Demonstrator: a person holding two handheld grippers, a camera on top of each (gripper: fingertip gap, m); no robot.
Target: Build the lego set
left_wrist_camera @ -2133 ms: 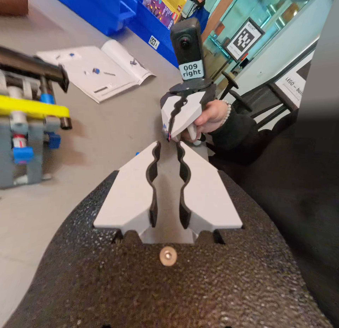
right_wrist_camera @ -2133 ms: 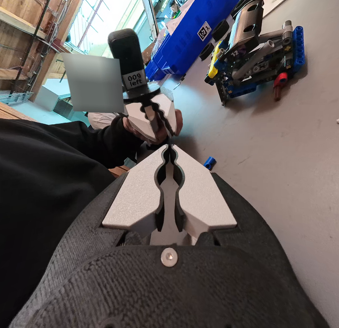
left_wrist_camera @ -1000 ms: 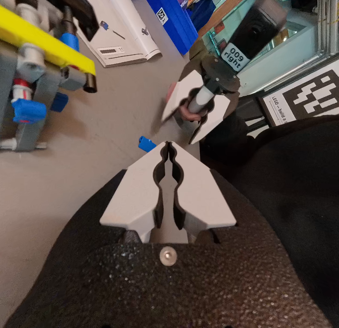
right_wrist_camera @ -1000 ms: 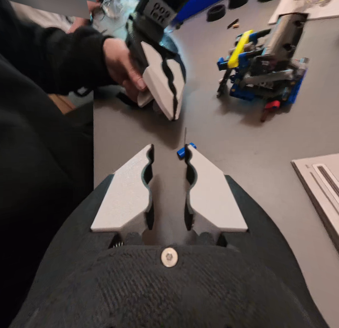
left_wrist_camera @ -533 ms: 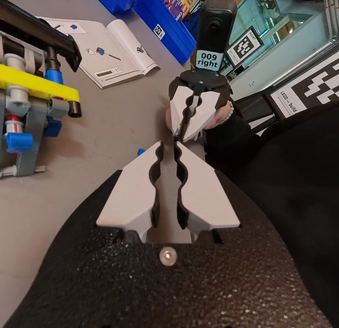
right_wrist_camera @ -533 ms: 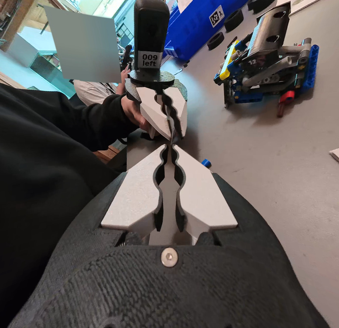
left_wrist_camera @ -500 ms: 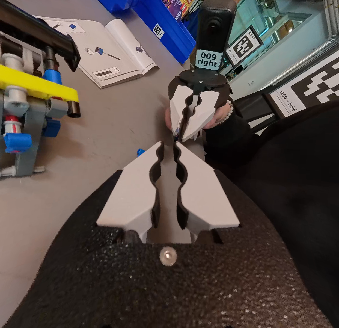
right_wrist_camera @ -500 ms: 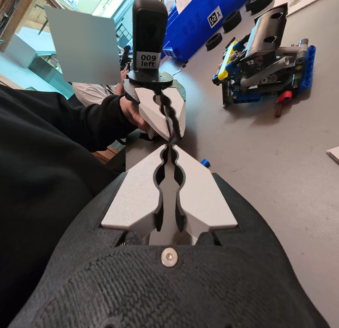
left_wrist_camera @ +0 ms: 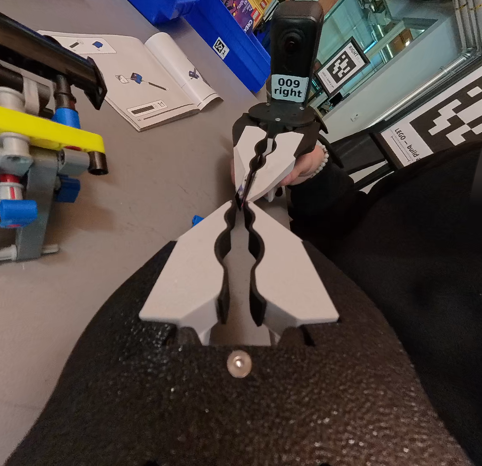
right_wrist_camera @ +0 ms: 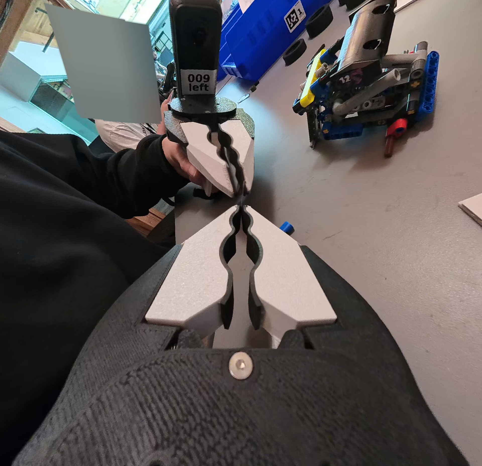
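Observation:
My right gripper point(right_wrist_camera: 240, 208) is shut on a thin dark strip point(left_wrist_camera: 238, 200) with a pink edge, seen edge-on point(right_wrist_camera: 241, 200). It also shows in the left wrist view point(left_wrist_camera: 244, 192), held tip to tip with my left gripper point(left_wrist_camera: 239, 205). The left gripper's jaws stand narrowly apart around the strip's free end; it also shows in the right wrist view point(right_wrist_camera: 238, 192). The part-built Lego vehicle point(right_wrist_camera: 370, 88), grey, black, blue and yellow, stands on the grey table point(right_wrist_camera: 365, 245); it fills the left of the left wrist view point(left_wrist_camera: 39, 145).
A small blue Lego piece point(right_wrist_camera: 287, 228) lies on the table beside the grippers point(left_wrist_camera: 197, 218). An open instruction booklet point(left_wrist_camera: 146, 83) lies further back. Blue bins point(right_wrist_camera: 260, 31) and loose black tyres point(right_wrist_camera: 319, 20) stand at the far edge. A person's black sleeve point(right_wrist_camera: 78, 218) is close.
One second ago my right gripper was open and my left shut. Since then the right has shut on the strip, the left has opened then narrowed, and the two have come tip to tip.

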